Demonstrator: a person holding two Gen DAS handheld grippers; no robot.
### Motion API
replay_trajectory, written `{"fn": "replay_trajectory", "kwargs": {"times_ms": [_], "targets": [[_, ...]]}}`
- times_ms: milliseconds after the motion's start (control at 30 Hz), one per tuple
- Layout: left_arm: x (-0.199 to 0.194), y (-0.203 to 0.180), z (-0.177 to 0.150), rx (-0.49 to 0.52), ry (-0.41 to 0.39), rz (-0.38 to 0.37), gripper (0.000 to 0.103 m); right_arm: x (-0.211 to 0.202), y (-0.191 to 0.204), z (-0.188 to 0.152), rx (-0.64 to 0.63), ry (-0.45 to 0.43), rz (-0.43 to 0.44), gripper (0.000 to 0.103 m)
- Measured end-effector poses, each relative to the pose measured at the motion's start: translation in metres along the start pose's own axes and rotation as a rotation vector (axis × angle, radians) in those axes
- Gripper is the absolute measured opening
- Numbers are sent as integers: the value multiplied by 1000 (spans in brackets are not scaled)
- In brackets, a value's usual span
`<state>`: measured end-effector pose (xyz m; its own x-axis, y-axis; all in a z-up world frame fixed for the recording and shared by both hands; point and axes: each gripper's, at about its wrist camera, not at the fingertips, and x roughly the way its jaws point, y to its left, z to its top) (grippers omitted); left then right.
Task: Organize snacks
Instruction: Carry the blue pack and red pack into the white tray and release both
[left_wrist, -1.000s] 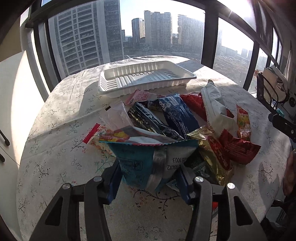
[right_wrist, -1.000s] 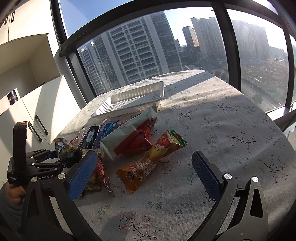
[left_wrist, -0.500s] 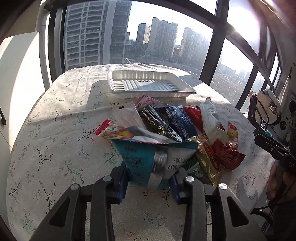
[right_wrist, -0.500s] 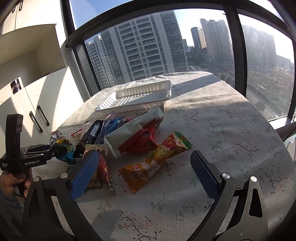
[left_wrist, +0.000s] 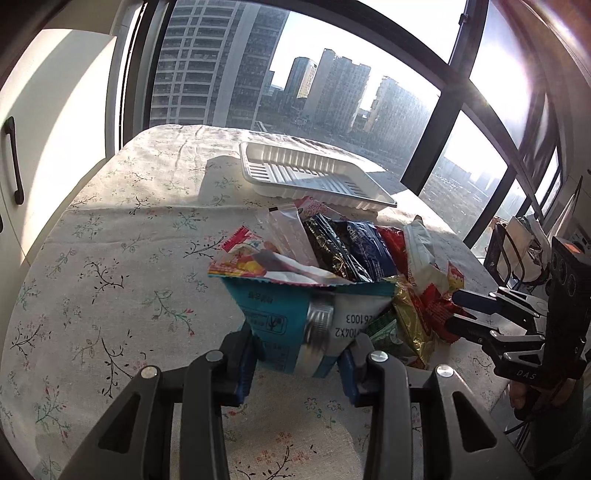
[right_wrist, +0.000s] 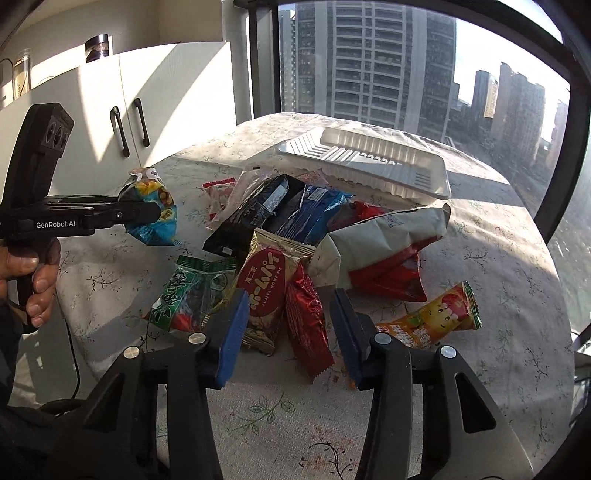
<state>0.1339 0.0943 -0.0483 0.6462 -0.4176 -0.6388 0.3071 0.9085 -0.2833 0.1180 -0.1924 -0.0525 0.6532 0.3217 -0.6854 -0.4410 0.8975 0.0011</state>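
Observation:
My left gripper (left_wrist: 301, 363) is shut on a light-blue snack packet (left_wrist: 295, 325) and holds it above the table; the same packet shows in the right wrist view (right_wrist: 153, 212) in the left gripper's jaws. A pile of snack packets (left_wrist: 354, 251) lies on the flowered tablecloth. My right gripper (right_wrist: 286, 332) is open, low over the near edge of the pile, with a dark red packet (right_wrist: 306, 325) and a gold-red packet (right_wrist: 264, 291) between its fingers. A white ribbed tray (right_wrist: 369, 162) stands empty behind the pile; it also shows in the left wrist view (left_wrist: 306, 177).
An orange packet (right_wrist: 430, 321) lies apart at the right of the pile. A green packet (right_wrist: 192, 291) lies at the pile's left. White cabinets (right_wrist: 122, 110) stand left of the table. Large windows ring the far side. The round table's edge (right_wrist: 554, 280) is at the right.
The left gripper has lifted the blue packet and swung left. The right gripper has narrowed its opening and moved left and down over the near edge of the pile.

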Motion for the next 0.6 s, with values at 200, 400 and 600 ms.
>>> {"fn": "replay_trajectory", "kwargs": {"times_ms": [200, 400, 600], "targets": [[1, 2, -2, 2, -1, -20, 40, 14, -11, 0, 21, 72, -12, 33], [2, 0, -4, 7, 4, -29, 40, 25, -11, -1, 13, 103, -9, 26], [2, -3, -4, 14, 5, -32, 40, 28, -11, -4, 23, 114, 18, 14]]}}
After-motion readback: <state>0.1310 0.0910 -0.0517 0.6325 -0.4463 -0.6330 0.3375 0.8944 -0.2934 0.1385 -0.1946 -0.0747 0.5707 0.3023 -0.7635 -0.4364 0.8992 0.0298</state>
